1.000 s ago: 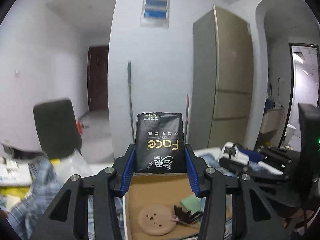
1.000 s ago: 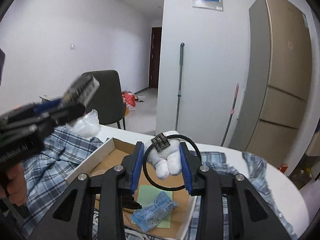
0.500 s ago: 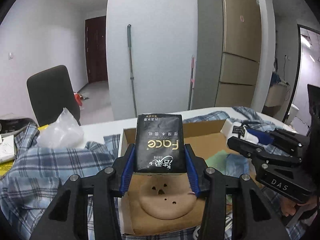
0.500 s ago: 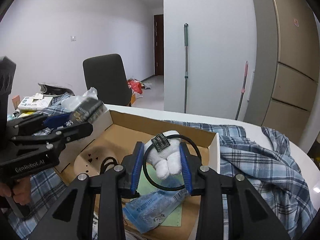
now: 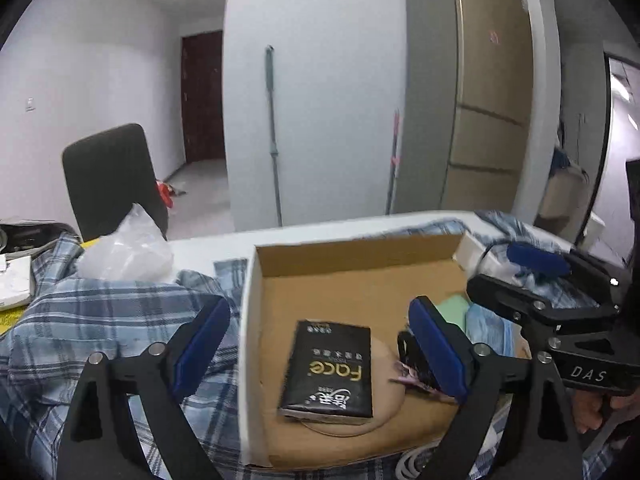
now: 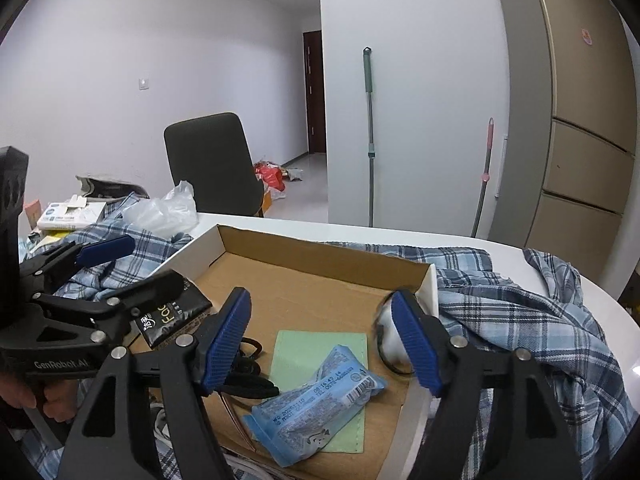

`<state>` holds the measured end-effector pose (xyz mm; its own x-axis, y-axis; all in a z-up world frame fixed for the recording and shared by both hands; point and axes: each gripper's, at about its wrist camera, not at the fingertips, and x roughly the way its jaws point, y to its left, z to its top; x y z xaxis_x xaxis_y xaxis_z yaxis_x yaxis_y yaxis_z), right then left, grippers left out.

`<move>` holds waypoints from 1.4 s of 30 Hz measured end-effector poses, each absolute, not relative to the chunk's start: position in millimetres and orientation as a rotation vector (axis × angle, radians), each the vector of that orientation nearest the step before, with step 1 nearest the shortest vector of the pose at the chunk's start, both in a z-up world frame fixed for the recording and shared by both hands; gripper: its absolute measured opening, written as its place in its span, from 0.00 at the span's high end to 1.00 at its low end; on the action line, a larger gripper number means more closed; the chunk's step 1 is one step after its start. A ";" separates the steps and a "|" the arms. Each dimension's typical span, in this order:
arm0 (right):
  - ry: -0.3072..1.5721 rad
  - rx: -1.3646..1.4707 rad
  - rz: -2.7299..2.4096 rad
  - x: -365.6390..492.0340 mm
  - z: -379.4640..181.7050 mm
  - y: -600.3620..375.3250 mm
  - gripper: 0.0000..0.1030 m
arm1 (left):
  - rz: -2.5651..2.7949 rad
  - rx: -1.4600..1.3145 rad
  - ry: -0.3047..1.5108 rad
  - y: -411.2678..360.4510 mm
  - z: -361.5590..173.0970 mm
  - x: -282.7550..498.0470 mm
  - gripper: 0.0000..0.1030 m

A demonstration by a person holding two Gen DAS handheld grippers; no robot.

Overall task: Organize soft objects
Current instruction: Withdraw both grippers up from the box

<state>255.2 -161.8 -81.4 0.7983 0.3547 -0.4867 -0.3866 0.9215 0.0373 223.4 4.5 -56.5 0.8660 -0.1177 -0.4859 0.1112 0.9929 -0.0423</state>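
The white plush (image 6: 387,322) is half hidden behind the right tool (image 6: 324,338), blurred. Both tools' jaws have just been opening wide: the black tissue pack (image 5: 327,368), gripped before, lies in the cardboard box (image 5: 352,252) between the left tool (image 5: 320,344) jaws, untouched. Only the right view shows the blue packet (image 6: 316,402).

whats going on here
A person is sorting soft items into a cardboard box with a hand-held gripper in each hand. The left hand-held gripper has just been opening, and the black tissue pack lies free in the box. The right hand-held gripper has just been opening too; the white plush with its black ring sits beside one finger.
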 end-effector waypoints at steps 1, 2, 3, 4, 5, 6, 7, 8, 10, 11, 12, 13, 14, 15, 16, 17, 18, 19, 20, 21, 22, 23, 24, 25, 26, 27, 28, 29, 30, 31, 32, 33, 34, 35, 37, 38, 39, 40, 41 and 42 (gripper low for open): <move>0.514 -0.064 0.396 256.0 -81.9 -162.1 0.30 | -0.115 -0.013 0.511 4.9 -56.2 223.5 0.10; 0.516 -0.063 0.396 256.3 -82.1 -162.4 0.30 | -0.110 -0.010 0.522 4.9 -57.1 224.7 0.10; 0.515 -0.061 0.397 256.3 -81.8 -162.6 0.30 | -0.111 -0.011 0.529 5.1 -56.4 226.6 0.10; 0.510 -0.062 0.396 255.5 -81.3 -162.9 0.30 | -0.107 -0.013 0.526 5.7 -56.3 226.0 0.10; 0.508 -0.065 0.395 254.8 -80.6 -162.8 0.30 | -0.103 -0.012 0.520 6.1 -54.9 225.5 0.10; 0.509 -0.069 0.394 254.3 -78.7 -162.6 0.30 | -0.100 -0.009 0.514 6.4 -52.1 224.9 0.10; 0.509 -0.062 0.394 253.3 -74.9 -163.9 0.30 | -0.101 -0.012 0.503 7.5 -46.3 223.7 0.10; 0.502 -0.047 0.398 252.0 -69.3 -166.0 0.30 | -0.102 -0.022 0.487 9.1 -40.5 221.4 0.10; 0.482 -0.020 0.399 247.3 -52.2 -171.1 0.30 | -0.093 -0.028 0.414 12.1 -22.0 211.2 0.10; 0.472 -0.012 0.399 244.2 -43.1 -172.9 0.30 | -0.091 -0.023 0.399 12.0 -14.0 207.3 0.10; 0.458 -0.006 0.401 239.3 -31.7 -175.0 0.30 | -0.092 -0.024 0.388 12.2 -5.6 203.2 0.10; 0.446 -0.005 0.398 234.7 -21.9 -176.4 0.30 | -0.103 -0.031 0.372 12.6 4.8 197.8 0.10; 0.436 -0.009 0.389 229.3 -12.1 -177.7 0.30 | -0.108 -0.036 0.352 12.9 16.3 190.6 0.10; 0.422 -0.014 0.381 222.4 -2.2 -178.9 0.30 | -0.101 -0.035 0.336 12.7 25.9 183.7 0.10; 0.401 -0.015 0.383 213.6 8.3 -180.4 0.30 | -0.095 -0.028 0.320 11.8 35.9 175.8 0.10; 0.384 -0.014 0.387 206.0 16.5 -181.8 0.30 | -0.102 -0.029 0.299 11.4 46.6 165.3 0.10; 0.371 -0.013 0.388 197.2 23.9 -183.6 0.30 | -0.105 -0.033 0.284 11.4 53.6 157.2 0.10; 0.360 -0.012 0.389 187.5 30.9 -185.6 0.30 | -0.105 -0.039 0.269 11.0 62.9 144.7 0.10; 0.351 -0.009 0.391 178.7 35.7 -187.7 0.30 | -0.113 -0.044 0.260 10.6 68.8 135.0 0.10; 0.345 -0.007 0.393 170.3 39.6 -189.1 0.30 | -0.118 -0.046 0.256 10.3 72.7 128.9 0.10; 0.339 -0.006 0.393 160.7 43.0 -190.7 0.30 | -0.121 -0.043 0.248 9.2 78.1 116.0 0.10; 0.330 -0.005 0.393 152.1 45.1 -192.3 0.30 | -0.126 -0.039 0.240 8.0 81.1 106.2 0.10; 0.320 -0.004 0.395 142.0 46.6 -194.0 0.30 | -0.129 -0.035 0.234 7.5 83.2 99.5 0.10; 0.314 -0.005 0.398 135.1 47.3 -196.2 0.30 | -0.131 -0.031 0.225 6.0 84.9 90.3 0.10; 0.308 -0.005 0.398 126.6 46.7 -197.7 0.30 | -0.134 -0.028 0.218 5.5 85.8 80.3 0.10; 0.303 -0.004 0.397 119.1 45.6 -198.4 0.30 | -0.141 -0.032 0.211 4.7 86.3 71.4 0.09; 0.298 -0.002 0.396 112.5 44.0 -199.8 0.30 | -0.156 -0.037 0.197 4.7 86.0 60.7 0.04; 0.297 -0.001 0.395 107.1 41.4 -201.4 0.29 | -0.165 -0.037 0.182 4.2 84.8 50.1 0.00; 0.296 0.001 0.392 102.9 38.5 -203.2 0.25 | -0.155 -0.034 0.167 3.5 83.4 40.4 0.00; 0.294 0.006 0.387 98.5 35.2 -205.5 0.23 | -0.141 -0.033 0.152 2.7 81.5 30.2 0.00; 0.288 0.010 0.381 94.1 32.0 -207.2 0.19 | -0.144 -0.032 0.143 1.5 78.2 22.3 0.00; 0.283 0.010 0.374 89.8 28.3 -208.8 0.15 | -0.151 -0.031 0.142 0.2 75.8 18.1 0.00; 0.281 0.008 0.367 89.6 24.4 -210.1 0.13 | -0.151 -0.029 0.149 -1.5 71.8 15.2 0.00; 0.277 0.005 0.356 87.4 20.4 -211.0 0.08 | -0.148 -0.027 0.166 -3.6 66.1 13.7 0.00; 0.261 -0.006 0.330 84.1 10.3 -212.6 0.00 | -0.160 -0.026 0.202 -7.2 55.0 15.0 0.00; 0.253 -0.012 0.322 82.8 5.8 -213.0 0.00 | -0.163 -0.019 0.225 -9.5 47.4 16.7 0.00; 0.250 -0.018 0.315 82.4 0.9 -213.2 0.00 | -0.162 -0.012 0.239 -11.2 40.8 17.9 0.00; 0.253 -0.025 0.312 83.3 -4.9 -212.9 0.00 | -0.162 -0.002 0.256 -12.9 33.1 19.4 0.00; 0.260 -0.031 0.312 85.9 -9.4 -211.9 0.00 | -0.164 0.008 0.271 -14.8 27.1 21.5 0.00; 0.270 -0.036 0.312 87.4 -15.0 -211.6 0.00 | -0.167 0.020 0.287 -17.1 21.5 23.6 0.00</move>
